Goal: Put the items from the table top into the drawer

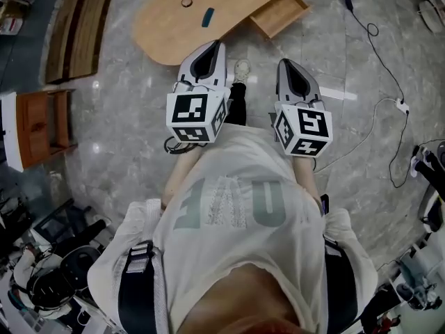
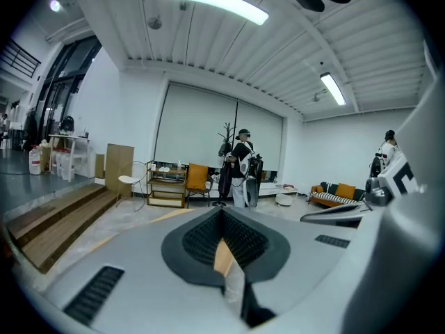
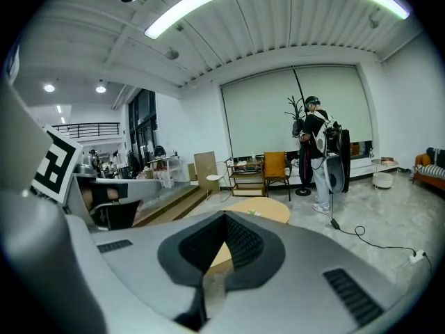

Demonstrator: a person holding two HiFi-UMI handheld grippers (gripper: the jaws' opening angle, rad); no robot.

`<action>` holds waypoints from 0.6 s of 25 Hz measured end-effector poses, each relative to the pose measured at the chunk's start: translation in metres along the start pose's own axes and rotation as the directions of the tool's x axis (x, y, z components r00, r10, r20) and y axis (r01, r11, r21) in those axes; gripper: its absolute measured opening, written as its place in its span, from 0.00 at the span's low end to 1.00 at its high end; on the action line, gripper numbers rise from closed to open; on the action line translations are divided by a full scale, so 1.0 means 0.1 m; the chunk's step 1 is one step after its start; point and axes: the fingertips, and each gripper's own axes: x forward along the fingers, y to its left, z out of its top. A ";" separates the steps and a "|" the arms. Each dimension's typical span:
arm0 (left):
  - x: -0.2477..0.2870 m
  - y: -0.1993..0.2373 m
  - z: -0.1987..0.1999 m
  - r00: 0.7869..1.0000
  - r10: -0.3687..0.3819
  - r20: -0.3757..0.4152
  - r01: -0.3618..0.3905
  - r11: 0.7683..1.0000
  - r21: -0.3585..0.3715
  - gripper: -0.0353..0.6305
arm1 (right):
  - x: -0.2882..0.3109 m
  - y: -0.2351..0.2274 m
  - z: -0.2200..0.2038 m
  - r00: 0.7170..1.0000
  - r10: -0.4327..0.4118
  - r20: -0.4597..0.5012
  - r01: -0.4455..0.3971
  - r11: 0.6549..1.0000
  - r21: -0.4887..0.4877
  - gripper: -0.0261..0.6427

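Far ahead on the wooden surface (image 1: 174,30) lie a blue item (image 1: 208,17) and a small round item (image 1: 186,2), with the drawer (image 1: 280,12) open alongside. Left tool (image 1: 217,46) and right tool (image 1: 284,65) are both closed and empty. Risk: reaching in unopened could knock items floorward.

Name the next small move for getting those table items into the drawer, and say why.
Probably move forward and carry the left gripper toward the blue item on the table, opening its jaws on the way. Both it and the right gripper are shut, empty and short of the table, and the drawer stands open.
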 end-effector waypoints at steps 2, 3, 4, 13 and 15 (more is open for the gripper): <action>0.28 0.14 0.04 1.000 0.008 0.001 -0.008 1.000 0.001 0.06 | 0.21 -0.14 0.08 1.000 -0.006 -0.003 0.006 1.000 0.014 0.05; 0.45 0.20 0.08 1.000 0.011 0.003 -0.011 1.000 0.001 0.06 | 0.34 -0.23 0.14 1.000 -0.012 -0.001 0.012 1.000 0.012 0.05; 0.63 0.27 0.12 1.000 0.014 0.004 -0.014 1.000 0.002 0.06 | 0.49 -0.31 0.21 1.000 -0.019 -0.001 0.019 1.000 0.005 0.05; 1.99 0.83 0.44 0.999 0.011 -0.041 -0.010 1.000 0.010 0.06 | 1.98 -0.61 0.97 0.999 0.042 -0.024 -0.042 0.999 -0.027 0.05; 2.24 0.98 0.53 0.999 0.011 -0.044 -0.010 1.000 0.006 0.06 | 2.26 -0.62 1.17 0.999 0.052 -0.010 -0.052 0.998 -0.036 0.05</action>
